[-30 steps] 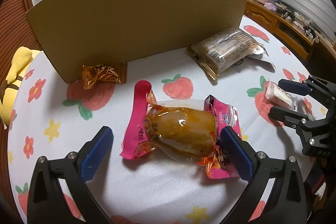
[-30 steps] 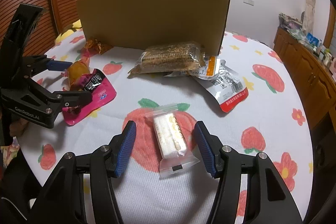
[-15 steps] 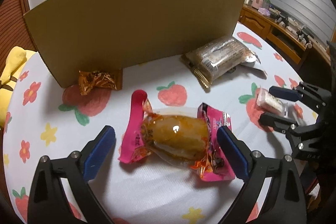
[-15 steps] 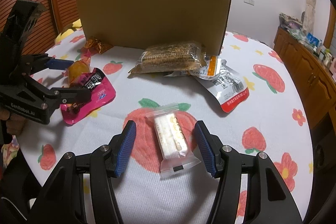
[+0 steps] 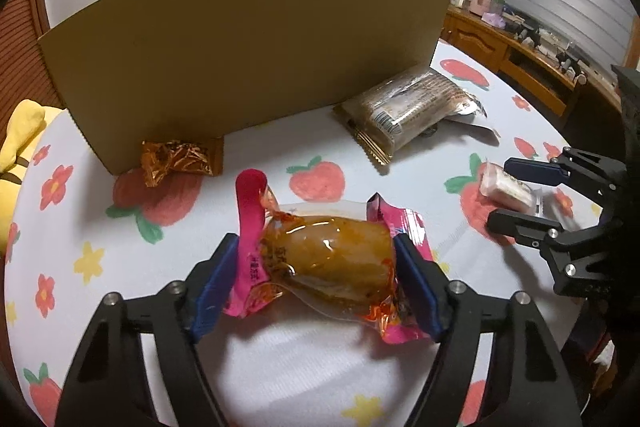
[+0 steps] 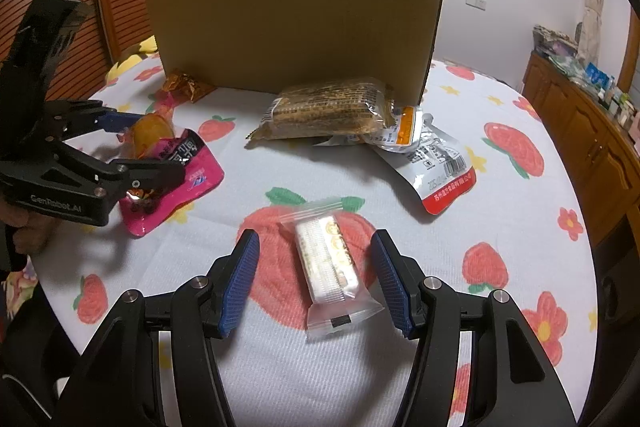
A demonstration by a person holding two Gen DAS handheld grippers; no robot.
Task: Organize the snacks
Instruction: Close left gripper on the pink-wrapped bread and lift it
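A pink-wrapped packet with an orange snack (image 5: 328, 259) lies on the strawberry-print tablecloth (image 5: 280, 367). My left gripper (image 5: 314, 247) straddles it, jaws closing, and both blue pads (image 5: 216, 279) press on the wrapper's crumpled ends. The right wrist view shows the same grip from the side, left gripper (image 6: 158, 143) around the pink packet (image 6: 200, 171). A small clear packet with a white wafer (image 6: 326, 267) lies between the pads of my right gripper (image 6: 316, 239), which is open with a gap on each side. The left wrist view shows that gripper (image 5: 502, 191) at the right.
A curved cardboard sheet (image 5: 248, 47) stands upright at the back. In front of it lie an orange foil candy (image 5: 176, 159), a brown biscuit pack (image 6: 328, 109) and a silver-and-red pouch (image 6: 436, 163). A wooden cabinet (image 6: 592, 131) runs along the right.
The left gripper's jaws have come in from wide open until the pads meet the pink packet's ends, and the wrapper has bunched up. The right gripper has kept still.
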